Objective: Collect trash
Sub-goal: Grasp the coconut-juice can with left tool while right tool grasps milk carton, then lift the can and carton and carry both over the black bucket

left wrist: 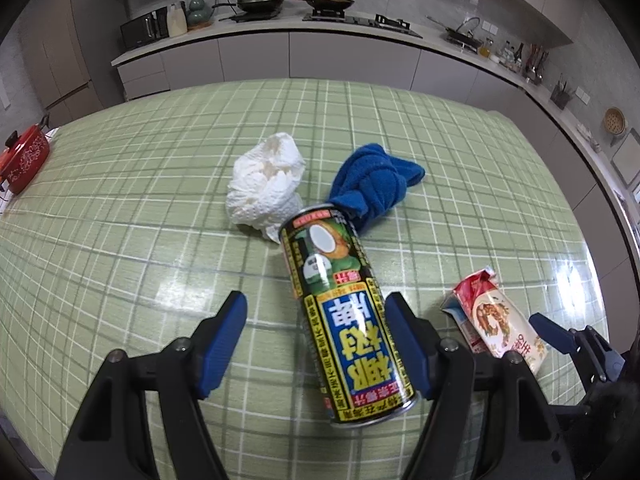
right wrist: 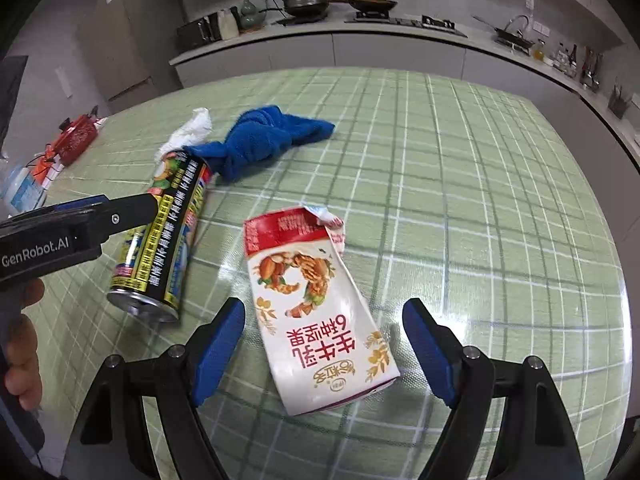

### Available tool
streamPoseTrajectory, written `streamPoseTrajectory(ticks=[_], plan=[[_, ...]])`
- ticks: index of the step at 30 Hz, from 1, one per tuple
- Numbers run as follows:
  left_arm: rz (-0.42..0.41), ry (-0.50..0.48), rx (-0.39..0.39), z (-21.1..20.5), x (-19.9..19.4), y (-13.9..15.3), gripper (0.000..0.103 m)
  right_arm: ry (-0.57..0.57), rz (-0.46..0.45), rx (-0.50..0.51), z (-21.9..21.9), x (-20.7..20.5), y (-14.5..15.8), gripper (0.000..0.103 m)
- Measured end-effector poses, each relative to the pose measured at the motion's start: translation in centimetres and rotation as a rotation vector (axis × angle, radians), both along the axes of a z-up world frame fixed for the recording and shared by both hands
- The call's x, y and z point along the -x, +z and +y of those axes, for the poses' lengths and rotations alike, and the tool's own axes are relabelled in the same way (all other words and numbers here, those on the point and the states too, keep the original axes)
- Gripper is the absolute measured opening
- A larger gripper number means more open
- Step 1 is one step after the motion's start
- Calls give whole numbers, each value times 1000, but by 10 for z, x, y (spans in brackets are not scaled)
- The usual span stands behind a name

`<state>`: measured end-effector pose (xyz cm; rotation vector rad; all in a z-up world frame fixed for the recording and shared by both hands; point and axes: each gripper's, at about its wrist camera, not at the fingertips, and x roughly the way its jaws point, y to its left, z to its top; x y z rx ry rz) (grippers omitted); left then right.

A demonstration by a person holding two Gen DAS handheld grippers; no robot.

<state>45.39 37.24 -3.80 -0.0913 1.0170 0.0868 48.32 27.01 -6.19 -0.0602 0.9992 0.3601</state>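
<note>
A black and yellow drink can point(left wrist: 344, 312) lies on its side on the green checked tablecloth point(left wrist: 120, 220). My left gripper point(left wrist: 316, 308) is open with its blue fingers on either side of the can, closer to the right finger. The can also shows in the right wrist view point(right wrist: 168, 232). A flattened white and red milk carton point(right wrist: 316, 308) lies between the open fingers of my right gripper point(right wrist: 324, 316). The carton point(left wrist: 496, 320) shows at the right in the left wrist view. A crumpled white paper towel point(left wrist: 264, 184) and a knotted blue cloth point(left wrist: 372, 184) lie beyond the can.
A red patterned pot point(left wrist: 24, 160) sits at the table's left edge. A small bottle and cables point(right wrist: 20, 188) lie near it. Kitchen counters with pans, a microwave and bottles run behind the table point(left wrist: 280, 28).
</note>
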Motion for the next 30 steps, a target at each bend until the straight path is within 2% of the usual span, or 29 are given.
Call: streamPoseTrajectory(ticks=[6, 10, 13, 17, 26, 30], plan=[[36, -6, -16, -2, -8, -17, 73, -16, 23, 15, 2, -2, -11, 82], [66, 0, 37, 3, -8, -31, 62, -19, 22, 15, 1, -2, -12, 75], [43, 1, 37, 4, -5, -31, 58, -15, 14, 30, 2, -2, -11, 64], [15, 8, 44, 6, 4, -31, 54, 4, 2, 33, 1, -1, -10, 59], [-75, 25, 45, -8, 43, -1, 53, 31, -44, -61, -25, 14, 10, 56], [-107, 3, 52, -29, 61, 15, 53, 16, -69, -86, -47, 31, 25, 56]])
